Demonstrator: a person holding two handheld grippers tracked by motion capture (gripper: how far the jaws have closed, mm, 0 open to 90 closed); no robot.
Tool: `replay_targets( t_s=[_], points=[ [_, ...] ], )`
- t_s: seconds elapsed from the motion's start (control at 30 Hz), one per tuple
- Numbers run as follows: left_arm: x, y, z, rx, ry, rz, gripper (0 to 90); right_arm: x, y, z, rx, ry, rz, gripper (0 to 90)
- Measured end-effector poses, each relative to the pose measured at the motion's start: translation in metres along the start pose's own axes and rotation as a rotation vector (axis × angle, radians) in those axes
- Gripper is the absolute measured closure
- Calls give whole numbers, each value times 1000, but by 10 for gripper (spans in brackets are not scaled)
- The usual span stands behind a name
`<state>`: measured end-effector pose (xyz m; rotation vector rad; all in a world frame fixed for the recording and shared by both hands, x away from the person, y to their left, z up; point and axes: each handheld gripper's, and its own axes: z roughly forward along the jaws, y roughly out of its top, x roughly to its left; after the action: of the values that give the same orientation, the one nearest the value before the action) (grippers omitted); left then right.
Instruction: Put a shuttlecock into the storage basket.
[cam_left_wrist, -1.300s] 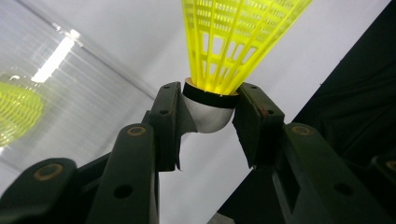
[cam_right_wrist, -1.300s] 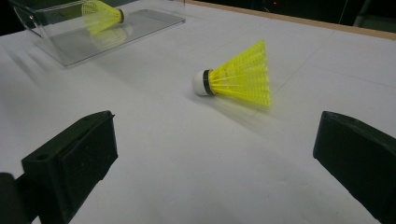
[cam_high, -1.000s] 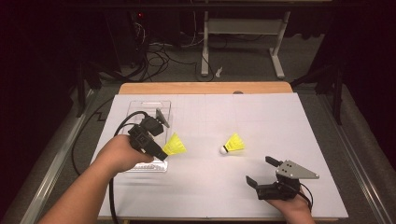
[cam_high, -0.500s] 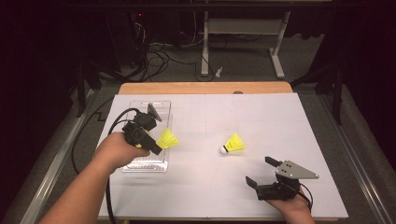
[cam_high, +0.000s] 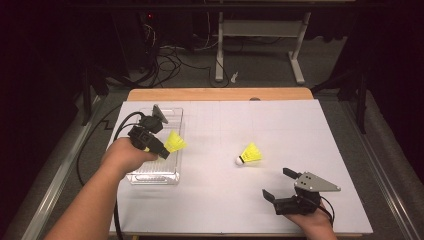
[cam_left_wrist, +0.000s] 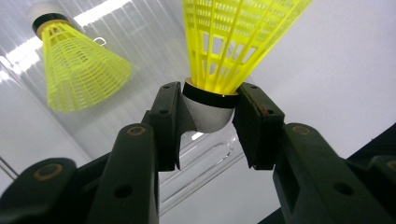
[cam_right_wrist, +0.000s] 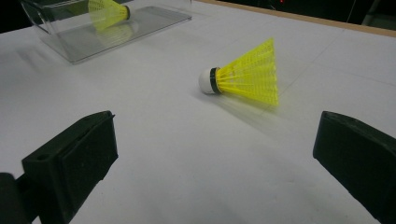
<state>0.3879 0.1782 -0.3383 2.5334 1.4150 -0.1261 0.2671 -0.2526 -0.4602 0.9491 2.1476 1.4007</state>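
— Two yellow shuttlecocks matter most; where is the first?

— One sits pinched in the left gripper (cam_high: 161, 154), whose two black jaws press on its white cork. In the left gripper view the held shuttlecock (cam_left_wrist: 224, 70) has its skirt fanning up toward twelve o'clock from the jaws. In the high view it hangs above the clear plastic tray (cam_high: 150, 177), at about nine o'clock on the white table sheet (cam_high: 220, 200).

— Is anything in the tray?

— Yes, the left gripper view shows another yellow shuttlecock (cam_left_wrist: 77, 67) at ten o'clock from the jaws, lying on the clear plastic with its cork pointing away.

— And the loose one?

— The loose shuttlecock (cam_high: 249, 154) lies on its side near the sheet's middle, cork toward eight o'clock in the high view, well apart from the tray.

— What about the other tool?

— The right gripper (cam_high: 280, 186) is at about five o'clock on the sheet, jaws spread wide and holding nothing. In the right gripper view the loose shuttlecock lies ahead between the two jaws, toward twelve o'clock, apart from both.
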Motion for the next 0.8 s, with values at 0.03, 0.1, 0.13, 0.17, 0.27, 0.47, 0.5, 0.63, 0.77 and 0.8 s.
replay_targets(
  t_s=[0.03,0.1,0.13,0.17,0.27,0.47,0.5,0.63,0.77,0.8],
  points=[
    [3,0,0,2,3,-7,628,0,0,0,1,0,1,4],
    [7,-2,0,5,3,-23,628,0,0,0,1,0,2,4],
    [9,-2,0,4,4,-26,628,0,0,0,1,1,1,4],
    [11,-4,1,6,3,-32,628,0,0,0,2,2,2,4],
    [14,-7,1,12,11,-37,628,0,0,0,3,2,2,4],
    [21,-20,-1,16,12,-50,628,0,0,1,7,5,-1,5],
    [23,-22,-2,16,16,-53,628,1,0,1,8,6,-1,5],
    [27,-31,-3,21,13,-60,628,2,0,2,11,6,-7,6],
    [32,-38,-5,17,13,-70,628,2,0,2,12,7,-5,6],
    [34,-40,-5,18,12,-74,628,2,0,2,13,8,-6,5]
  ],
)
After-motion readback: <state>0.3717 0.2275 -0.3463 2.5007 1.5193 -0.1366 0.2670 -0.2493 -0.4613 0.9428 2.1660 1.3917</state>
